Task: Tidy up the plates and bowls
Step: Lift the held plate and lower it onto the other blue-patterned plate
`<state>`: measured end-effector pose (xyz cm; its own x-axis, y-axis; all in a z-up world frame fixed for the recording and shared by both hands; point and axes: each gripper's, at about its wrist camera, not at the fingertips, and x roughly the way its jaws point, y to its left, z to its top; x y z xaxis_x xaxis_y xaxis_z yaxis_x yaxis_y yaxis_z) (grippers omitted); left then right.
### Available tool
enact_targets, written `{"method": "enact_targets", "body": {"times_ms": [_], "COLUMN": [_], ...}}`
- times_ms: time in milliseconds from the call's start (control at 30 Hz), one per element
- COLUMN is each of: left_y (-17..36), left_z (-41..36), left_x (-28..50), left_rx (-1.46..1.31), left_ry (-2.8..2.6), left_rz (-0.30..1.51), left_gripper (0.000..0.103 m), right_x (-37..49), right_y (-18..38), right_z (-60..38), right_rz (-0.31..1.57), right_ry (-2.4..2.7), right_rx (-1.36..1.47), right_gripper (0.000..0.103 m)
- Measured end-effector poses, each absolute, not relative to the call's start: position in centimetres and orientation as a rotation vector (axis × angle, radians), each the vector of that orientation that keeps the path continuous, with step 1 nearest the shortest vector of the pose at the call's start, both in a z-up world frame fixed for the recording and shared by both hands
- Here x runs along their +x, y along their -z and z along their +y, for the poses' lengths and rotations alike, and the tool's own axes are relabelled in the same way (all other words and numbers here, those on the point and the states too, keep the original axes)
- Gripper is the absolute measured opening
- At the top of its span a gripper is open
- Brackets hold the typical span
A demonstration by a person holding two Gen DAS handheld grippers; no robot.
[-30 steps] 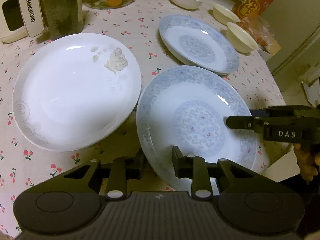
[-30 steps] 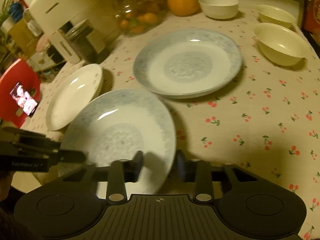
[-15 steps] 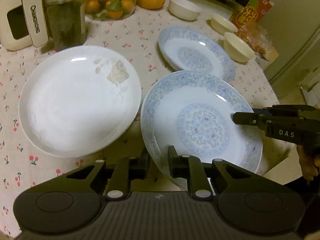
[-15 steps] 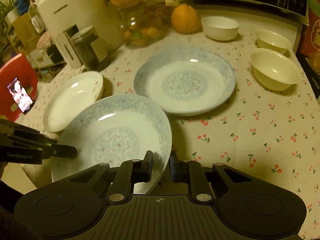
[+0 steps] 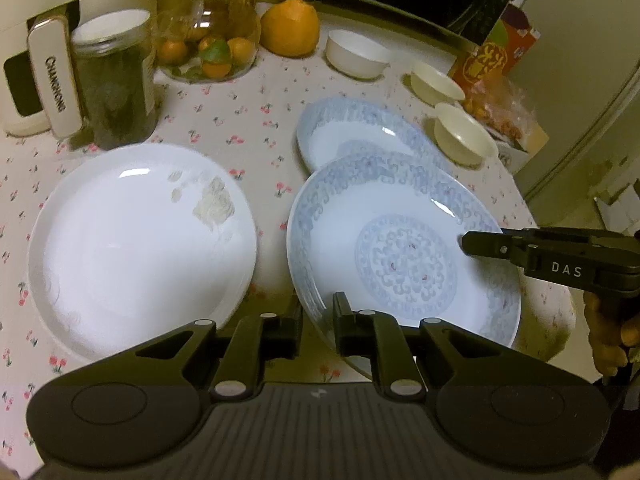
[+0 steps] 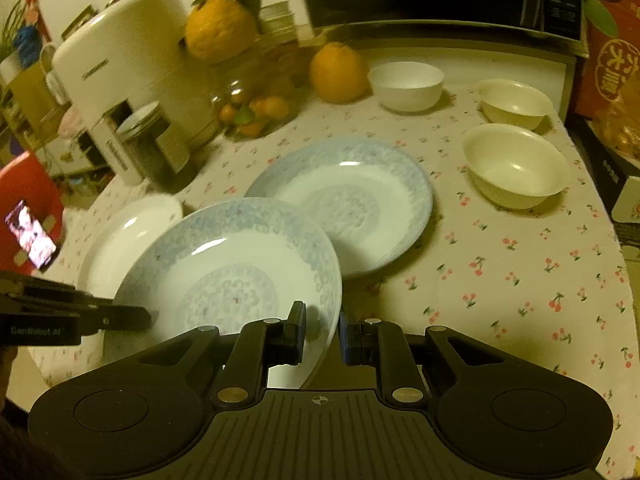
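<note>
A blue-patterned plate [image 5: 400,256] [image 6: 224,272] hangs above the cherry-print cloth, held at opposite rims. My left gripper [image 5: 318,312] [image 6: 144,318] is closing its jaws on the near-left rim, pads on it. Across from it my right gripper [image 6: 322,320] [image 5: 470,245] is shut on the other rim. Behind it a second blue plate [image 5: 352,136] [image 6: 352,200] lies on the table, partly hidden. A white plate [image 5: 136,240] [image 6: 128,236] lies to the left. At the back stand a white bowl [image 5: 356,54] [image 6: 406,84] and two cream bowls [image 5: 436,86] [image 5: 464,138].
A dark jar [image 5: 112,88], a white appliance [image 5: 40,80], a glass jar of fruit [image 5: 212,40] and an orange [image 5: 290,26] crowd the back left. A red box [image 5: 492,56] stands at the back right. The table's edge [image 5: 560,320] runs close on the right.
Both grippers closed on the near blue plate's rims and rose with it. The plate came off the cloth and now overlaps the far blue plate in view.
</note>
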<state>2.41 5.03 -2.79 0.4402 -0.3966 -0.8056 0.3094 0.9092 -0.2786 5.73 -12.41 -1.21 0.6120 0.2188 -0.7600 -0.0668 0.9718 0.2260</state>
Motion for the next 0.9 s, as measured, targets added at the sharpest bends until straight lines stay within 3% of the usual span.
{"method": "enact_targets", "body": {"times_ms": [900], "left_y": [3.2], "left_z": [0.5], "left_x": [9.6], "left_rx": [-0.050], "left_ry": [0.364], "left_rz": [0.951], "left_gripper": [0.012], "right_x": [13.8], "right_y": [2.6], "right_z": [-16.2], "right_rz": [0.924], "right_ry": [0.019], "right_rx": [0.245], "right_gripper": [0.017]}}
